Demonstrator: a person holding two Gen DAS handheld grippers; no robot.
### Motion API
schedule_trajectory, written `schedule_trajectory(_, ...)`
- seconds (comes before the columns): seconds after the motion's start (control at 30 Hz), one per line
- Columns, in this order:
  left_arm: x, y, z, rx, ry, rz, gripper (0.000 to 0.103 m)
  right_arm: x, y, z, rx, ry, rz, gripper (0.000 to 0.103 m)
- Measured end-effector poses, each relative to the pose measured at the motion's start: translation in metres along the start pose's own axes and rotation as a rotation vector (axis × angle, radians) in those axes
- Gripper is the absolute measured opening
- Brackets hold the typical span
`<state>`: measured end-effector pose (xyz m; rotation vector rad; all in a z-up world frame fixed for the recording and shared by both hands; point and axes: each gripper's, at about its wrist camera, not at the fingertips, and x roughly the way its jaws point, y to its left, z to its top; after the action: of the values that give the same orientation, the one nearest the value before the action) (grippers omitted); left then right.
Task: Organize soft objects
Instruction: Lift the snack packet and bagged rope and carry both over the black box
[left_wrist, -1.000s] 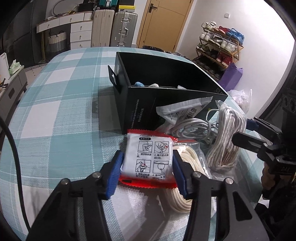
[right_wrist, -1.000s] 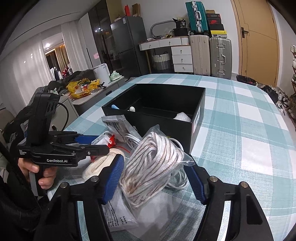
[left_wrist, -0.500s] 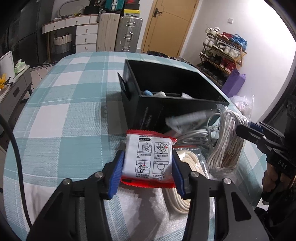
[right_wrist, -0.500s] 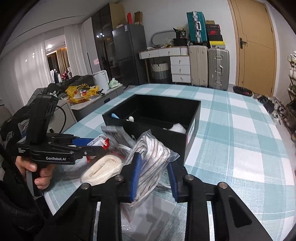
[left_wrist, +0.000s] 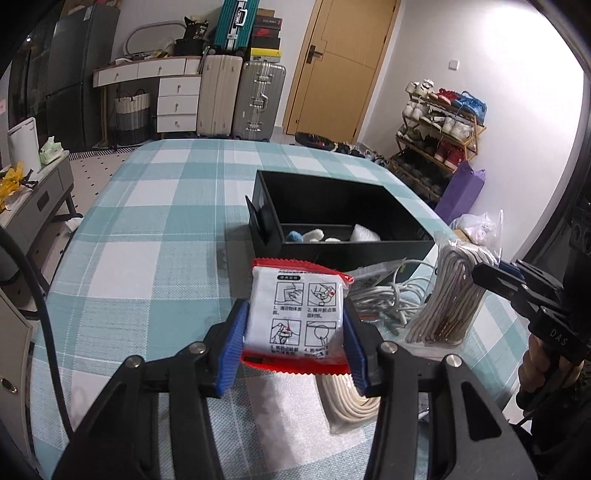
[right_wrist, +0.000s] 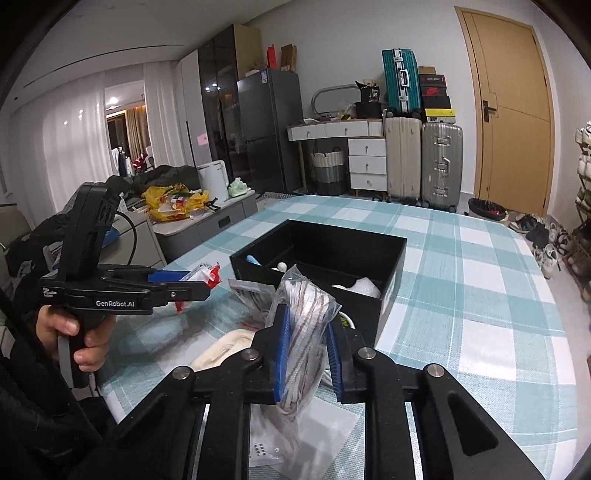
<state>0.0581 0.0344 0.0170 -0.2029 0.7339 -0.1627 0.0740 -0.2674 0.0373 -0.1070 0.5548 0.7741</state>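
Black box (left_wrist: 343, 225) straight ahead of both; left gripper (left_wrist: 295, 332) clamping packet (left_wrist: 295, 314), right gripper (right_wrist: 306, 343) clenched on bagged rope (right_wrist: 303, 332), nearer.

Far beyond the checked worktop (left_wrist: 155, 236): beige suitcase (left_wrist: 218, 96) beside silver suitcase (left_wrist: 258, 101), wooden door (left_wrist: 341, 70) right of them, shoe rack (left_wrist: 441, 125) at right wall, dark fridge (right_wrist: 267, 129) far left.

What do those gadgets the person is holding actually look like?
Each hand-held gripper is matte black plastic with two fingers tipped by ribbed blue pads and silver pivot bolts. The left hand-held gripper has a pistol handle, white "GenRobot.AI" lettering and a black cable; the right hand-held gripper looks alike. Sleeves are dark.
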Motion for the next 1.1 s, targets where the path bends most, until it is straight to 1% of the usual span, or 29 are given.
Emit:
schedule_trajectory(0.1,-0.007,-0.001,0.001,-0.006,-0.02,-0.001,0.048,-0.006,0.0,0.002,0.013,-0.024,0.006,0.018)
schedule_trajectory(0.27,-0.015,-0.004,0.004,-0.008,-0.05,0.002,0.048,-0.016,0.008,0.005,-0.025,-0.046,0.0,0.018)
schedule_trajectory(0.47,-0.023,-0.008,0.011,-0.003,-0.083,0.007,0.048,-0.026,0.014,0.013,-0.034,-0.084,-0.011,0.018)
schedule_trajectory(0.57,-0.028,-0.01,0.015,0.005,-0.099,0.002,0.048,-0.029,0.015,0.019,-0.037,-0.108,-0.029,0.018)
schedule_trajectory(0.93,-0.039,-0.024,0.037,0.041,-0.159,0.02,0.048,-0.048,0.023,0.051,-0.056,-0.203,-0.075,0.018)
schedule_trajectory(1.1,-0.04,-0.032,0.05,0.06,-0.192,0.033,0.048,-0.048,0.019,0.064,-0.051,-0.229,-0.101,0.018)
